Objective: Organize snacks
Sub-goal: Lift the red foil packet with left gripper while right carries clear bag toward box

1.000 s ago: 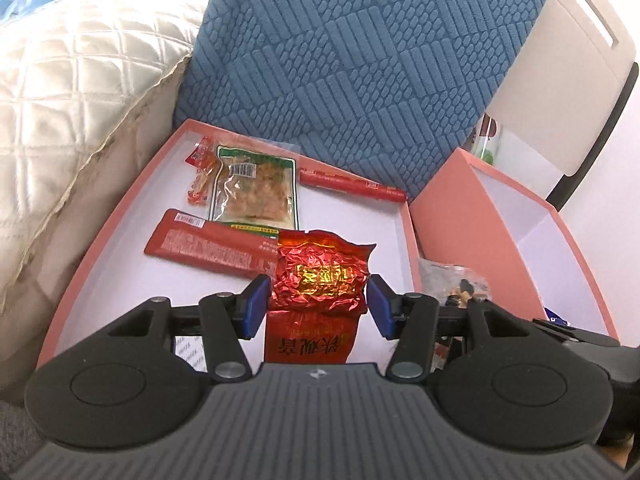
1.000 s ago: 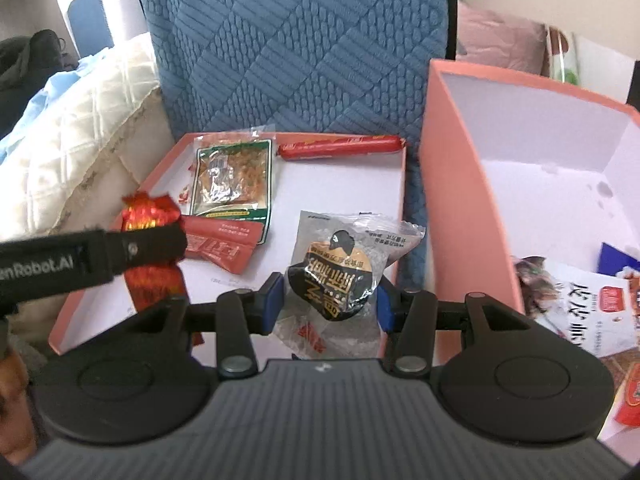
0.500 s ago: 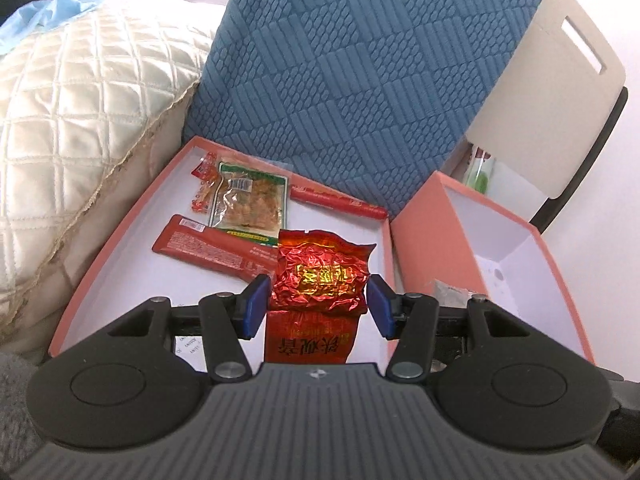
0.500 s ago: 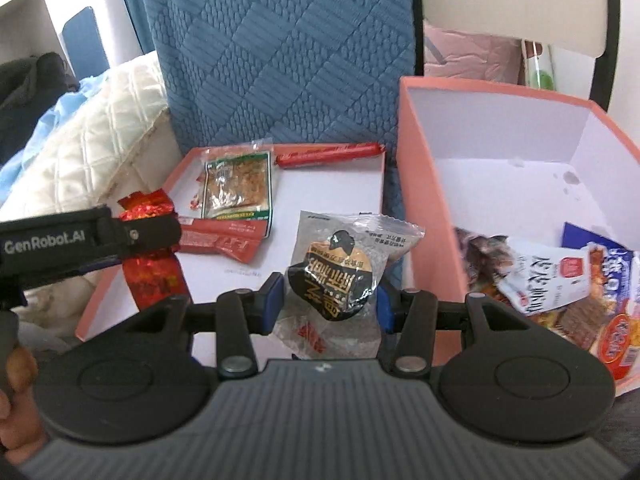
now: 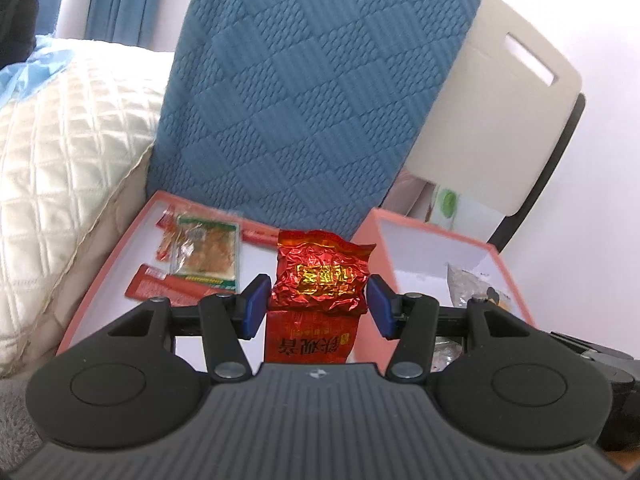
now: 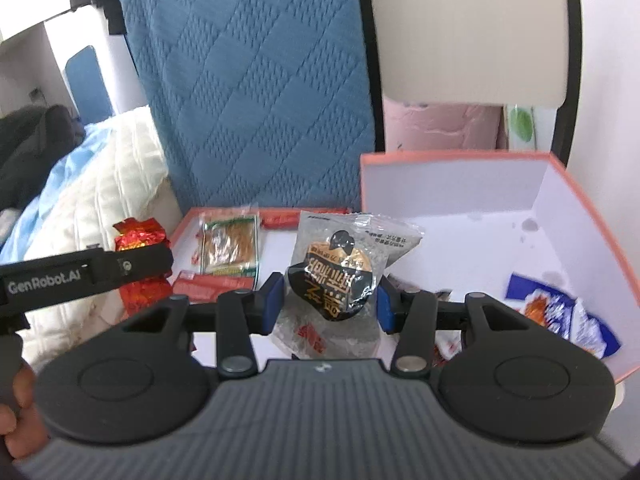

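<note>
Since both packets are meant for the box [image 6: 560, 184] at 2 o'clock, the red pouch [image 5: 320, 280] is pinched in the left tool [image 5: 318, 308] and the clear packet [image 6: 340, 276] in the right tool [image 6: 330, 302].

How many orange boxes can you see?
2: a shallow tray box on the left holding loose snacks, and a deeper box on the right with more packets.
</note>
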A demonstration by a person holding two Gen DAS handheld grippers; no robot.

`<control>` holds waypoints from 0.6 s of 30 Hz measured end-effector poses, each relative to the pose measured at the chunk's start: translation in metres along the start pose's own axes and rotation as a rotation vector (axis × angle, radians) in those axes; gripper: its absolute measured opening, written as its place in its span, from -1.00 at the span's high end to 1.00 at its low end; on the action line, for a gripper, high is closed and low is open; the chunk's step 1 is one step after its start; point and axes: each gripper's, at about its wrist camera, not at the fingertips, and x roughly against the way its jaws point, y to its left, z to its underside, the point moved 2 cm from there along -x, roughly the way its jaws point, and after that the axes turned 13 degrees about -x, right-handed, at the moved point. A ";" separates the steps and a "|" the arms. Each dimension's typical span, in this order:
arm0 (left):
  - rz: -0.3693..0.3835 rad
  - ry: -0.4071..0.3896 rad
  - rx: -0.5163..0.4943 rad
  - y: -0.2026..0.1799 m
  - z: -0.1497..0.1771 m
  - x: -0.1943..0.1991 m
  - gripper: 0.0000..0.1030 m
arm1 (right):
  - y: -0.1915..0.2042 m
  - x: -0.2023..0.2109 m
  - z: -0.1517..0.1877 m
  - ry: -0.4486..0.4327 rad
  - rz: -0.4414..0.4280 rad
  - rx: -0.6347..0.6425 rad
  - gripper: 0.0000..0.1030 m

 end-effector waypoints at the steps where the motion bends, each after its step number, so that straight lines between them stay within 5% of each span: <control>1: 0.003 -0.006 -0.001 -0.003 -0.004 0.002 -0.14 | -0.001 0.004 -0.004 -0.007 0.000 0.000 0.04; 18: 0.099 -0.059 -0.046 -0.089 -0.055 0.012 -0.14 | -0.030 0.057 -0.059 -0.078 0.005 -0.016 0.04</control>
